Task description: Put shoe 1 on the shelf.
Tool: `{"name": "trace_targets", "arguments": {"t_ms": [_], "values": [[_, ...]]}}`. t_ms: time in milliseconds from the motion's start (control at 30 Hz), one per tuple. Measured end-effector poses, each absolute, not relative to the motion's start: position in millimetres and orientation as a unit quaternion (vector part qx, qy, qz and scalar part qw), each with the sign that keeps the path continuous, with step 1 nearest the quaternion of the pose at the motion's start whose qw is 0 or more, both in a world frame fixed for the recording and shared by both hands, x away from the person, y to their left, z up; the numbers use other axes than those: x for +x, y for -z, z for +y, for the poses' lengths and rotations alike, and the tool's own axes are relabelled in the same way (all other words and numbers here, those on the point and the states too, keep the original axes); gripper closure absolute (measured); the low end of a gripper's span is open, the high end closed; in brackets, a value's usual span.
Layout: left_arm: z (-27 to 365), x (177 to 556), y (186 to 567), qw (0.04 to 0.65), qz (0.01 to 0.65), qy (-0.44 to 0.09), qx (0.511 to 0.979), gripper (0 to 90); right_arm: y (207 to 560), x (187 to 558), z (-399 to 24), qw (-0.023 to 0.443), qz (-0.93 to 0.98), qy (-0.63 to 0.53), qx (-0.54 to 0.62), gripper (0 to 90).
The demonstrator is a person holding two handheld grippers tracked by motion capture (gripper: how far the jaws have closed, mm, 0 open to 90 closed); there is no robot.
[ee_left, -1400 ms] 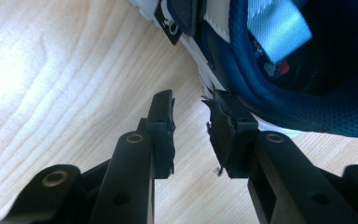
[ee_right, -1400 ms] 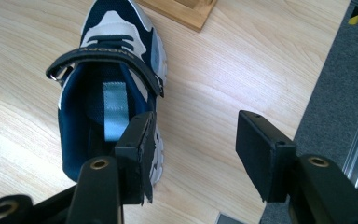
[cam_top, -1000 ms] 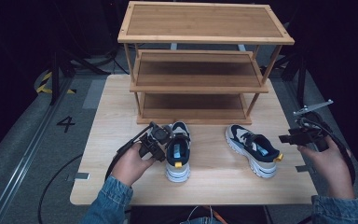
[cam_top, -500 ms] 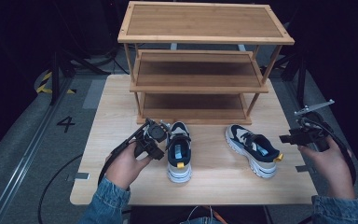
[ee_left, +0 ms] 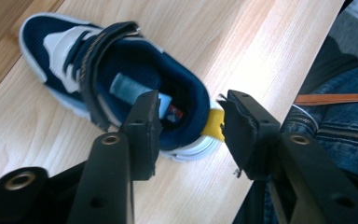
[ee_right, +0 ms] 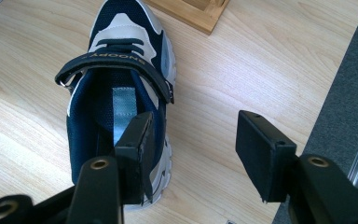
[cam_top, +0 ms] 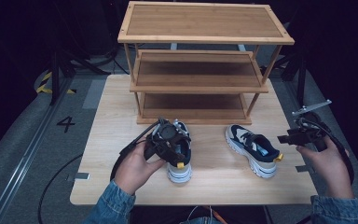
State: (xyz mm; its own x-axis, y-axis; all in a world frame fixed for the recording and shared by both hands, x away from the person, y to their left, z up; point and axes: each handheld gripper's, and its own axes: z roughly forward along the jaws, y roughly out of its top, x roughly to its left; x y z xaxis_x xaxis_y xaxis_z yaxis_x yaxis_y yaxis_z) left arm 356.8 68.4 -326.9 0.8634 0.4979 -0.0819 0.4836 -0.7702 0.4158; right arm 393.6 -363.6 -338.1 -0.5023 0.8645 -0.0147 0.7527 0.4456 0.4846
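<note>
In the high view, two navy-and-white shoes stand on the wooden surface [cam_top: 121, 107] in front of a three-tier bamboo shoe rack [cam_top: 200, 60] whose three shelves are bare, so the work in hand looks like pairing the shoes or getting them onto the rack. The left shoe [cam_top: 179, 163] sits toe toward the rack with its heel toward the person, a placement that would let it slide straight onto the bottom shelf; the left tongs [cam_top: 168, 140] hover over its collar. The right shoe [cam_top: 254, 149] lies well apart and angled, with the right tongs [cam_top: 291, 138] held off its outer side, near the edge of the surface. In the left gripper view, the left tongs [ee_left: 189, 126] have just been opening and now stand fairly wide above the left shoe [ee_left: 98, 79], one jaw over the shoe's opening and the other beyond the yellow heel tab, with nothing pressed between them; that reads as the shoe released after being set down. In the right gripper view, the right tongs [ee_right: 193, 154] are spread wide and empty, one jaw over the right shoe [ee_right: 121, 79], the other over bare wood, likely poised for its side wall.
</note>
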Motion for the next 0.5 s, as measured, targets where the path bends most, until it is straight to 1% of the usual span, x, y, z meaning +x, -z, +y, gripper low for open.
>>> {"name": "trace_targets", "arguments": {"t_ms": [100, 133, 167, 200, 300, 500], "values": [[58, 360, 334, 0.207, 0.251, -0.003, 0.946, 53.3, 339, 394, -363, 0.129, 0.841, -0.21, 0.482, 47.2], [57, 366, 338, 0.214, 0.256, 0.034, 0.942, 53.5, 340, 394, -362, 0.129, 0.841, -0.211, 0.482, 47.2], [57, 366, 338, 0.214, 0.256, 0.034, 0.942, 53.5, 340, 394, -362, 0.129, 0.841, -0.212, 0.481, 47.2], [57, 369, 342, 0.219, 0.263, 0.051, 0.938, 53.5, 340, 394, -362, 0.129, 0.841, -0.212, 0.481, 47.2], [54, 373, 351, 0.197, 0.276, 0.054, 0.939, 53.4, 341, 394, -360, 0.122, 0.845, -0.217, 0.474, 47.1], [40, 376, 372, 0.153, 0.272, 0.073, 0.947, 53.4, 344, 395, -358, 0.117, 0.846, -0.213, 0.474, 47.1]]}}
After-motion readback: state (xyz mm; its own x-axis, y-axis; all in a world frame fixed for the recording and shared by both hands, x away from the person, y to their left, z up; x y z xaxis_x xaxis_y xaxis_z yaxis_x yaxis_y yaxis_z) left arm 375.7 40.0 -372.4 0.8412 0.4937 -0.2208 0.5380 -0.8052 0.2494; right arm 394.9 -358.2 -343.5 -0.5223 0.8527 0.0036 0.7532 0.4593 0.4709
